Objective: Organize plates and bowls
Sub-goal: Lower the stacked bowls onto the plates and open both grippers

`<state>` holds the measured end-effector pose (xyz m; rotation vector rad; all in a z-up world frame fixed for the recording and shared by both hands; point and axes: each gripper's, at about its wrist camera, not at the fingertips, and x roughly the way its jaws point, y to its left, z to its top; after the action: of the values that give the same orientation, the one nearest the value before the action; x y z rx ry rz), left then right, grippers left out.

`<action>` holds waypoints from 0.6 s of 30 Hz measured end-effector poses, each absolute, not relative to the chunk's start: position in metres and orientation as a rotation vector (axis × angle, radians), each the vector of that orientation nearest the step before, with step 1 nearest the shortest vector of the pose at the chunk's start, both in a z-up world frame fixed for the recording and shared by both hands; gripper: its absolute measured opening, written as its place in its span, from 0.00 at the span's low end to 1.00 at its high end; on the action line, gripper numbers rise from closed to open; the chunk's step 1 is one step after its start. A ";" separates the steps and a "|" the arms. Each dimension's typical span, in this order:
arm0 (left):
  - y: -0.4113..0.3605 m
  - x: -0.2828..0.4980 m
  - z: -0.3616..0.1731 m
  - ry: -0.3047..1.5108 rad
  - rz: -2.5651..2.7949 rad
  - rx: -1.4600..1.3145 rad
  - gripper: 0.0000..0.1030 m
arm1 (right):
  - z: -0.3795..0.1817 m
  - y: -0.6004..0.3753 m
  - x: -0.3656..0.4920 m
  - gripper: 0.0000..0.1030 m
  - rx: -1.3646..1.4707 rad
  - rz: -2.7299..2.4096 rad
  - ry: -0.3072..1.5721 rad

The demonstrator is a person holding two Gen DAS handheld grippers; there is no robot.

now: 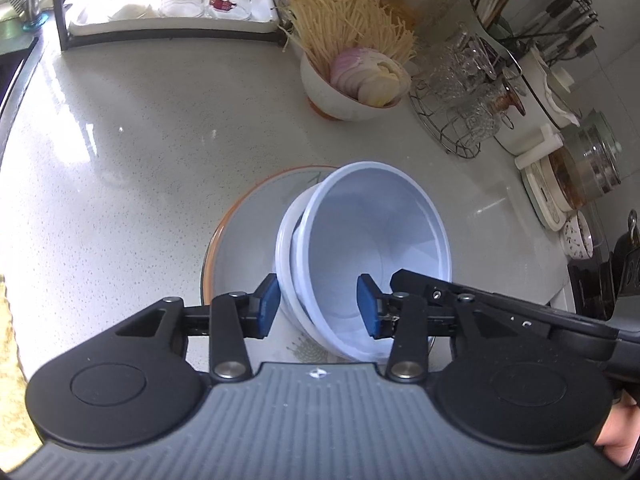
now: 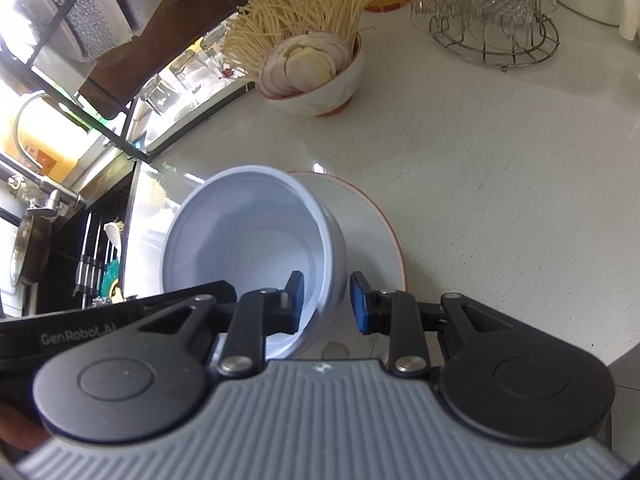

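while both hand-held grippers (image 1: 318, 306) tilt downward, they straddle the bowl's (image 1: 372, 232) rim.

the counter (image 1: 120, 128) looked like polished speckled stone, glossy with window glare. the white bowl (image 1: 372, 240) seemed smooth matt plastic, on a glazed ceramic plate (image 1: 240, 248) with an orange rim. toward the counter's far right edge stood a thin metal wire rack (image 1: 448, 128) of cut glass cups (image 1: 464, 68). the gripper pads (image 1: 269, 304) looked like blue rubber.

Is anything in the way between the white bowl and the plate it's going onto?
Nothing visible. The white bowl already sits tilted over the orange-rimmed plate, its rim between the fingers of both grippers, and only bare plate shows around it.
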<state>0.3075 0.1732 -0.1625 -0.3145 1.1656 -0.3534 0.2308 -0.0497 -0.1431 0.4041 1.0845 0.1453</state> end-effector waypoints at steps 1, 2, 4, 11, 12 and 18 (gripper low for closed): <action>0.174 0.308 -0.162 1.166 -0.358 -0.309 0.50 | -0.141 -0.049 0.230 0.28 0.402 0.136 1.075; 0.176 0.309 -0.160 1.166 -0.362 -0.304 0.51 | -0.139 -0.049 0.230 0.29 0.400 0.126 1.067; 0.180 0.311 -0.158 1.172 -0.372 -0.293 0.53 | -0.136 -0.049 0.229 0.29 0.400 0.101 1.060; 0.191 0.311 -0.141 1.149 -0.385 -0.259 0.56 | -0.126 -0.053 0.223 0.56 0.431 0.044 1.014; 0.192 0.308 -0.138 1.139 -0.380 -0.259 0.56 | -0.125 -0.054 0.221 0.56 0.432 0.048 1.012; 0.185 0.287 -0.114 1.065 -0.332 -0.254 0.56 | -0.114 -0.060 0.213 0.56 0.392 0.105 0.986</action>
<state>0.2868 0.1850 -0.1145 -0.2541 1.0654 -0.3319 0.2135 -0.0603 -0.1142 0.3917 0.9864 0.1047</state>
